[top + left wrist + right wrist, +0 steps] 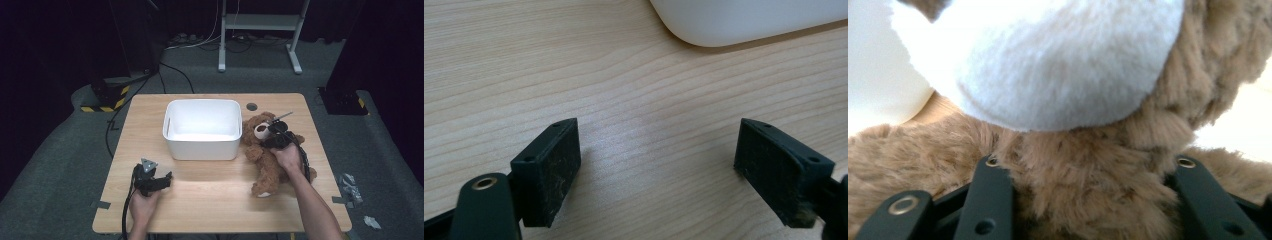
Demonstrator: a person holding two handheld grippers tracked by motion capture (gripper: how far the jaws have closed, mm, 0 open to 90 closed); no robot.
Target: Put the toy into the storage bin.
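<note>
I can read no text, label, brand, number or sign anywhere on my feeds. The nearest thing to a marking is the yellow-and-black striped hazard tape (118, 97) on the dark stand base beyond the table's far left corner, and it carries no words.

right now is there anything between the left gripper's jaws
No, in the left gripper view the left gripper has its jaws wide apart with just bare wooden table between them.
</note>
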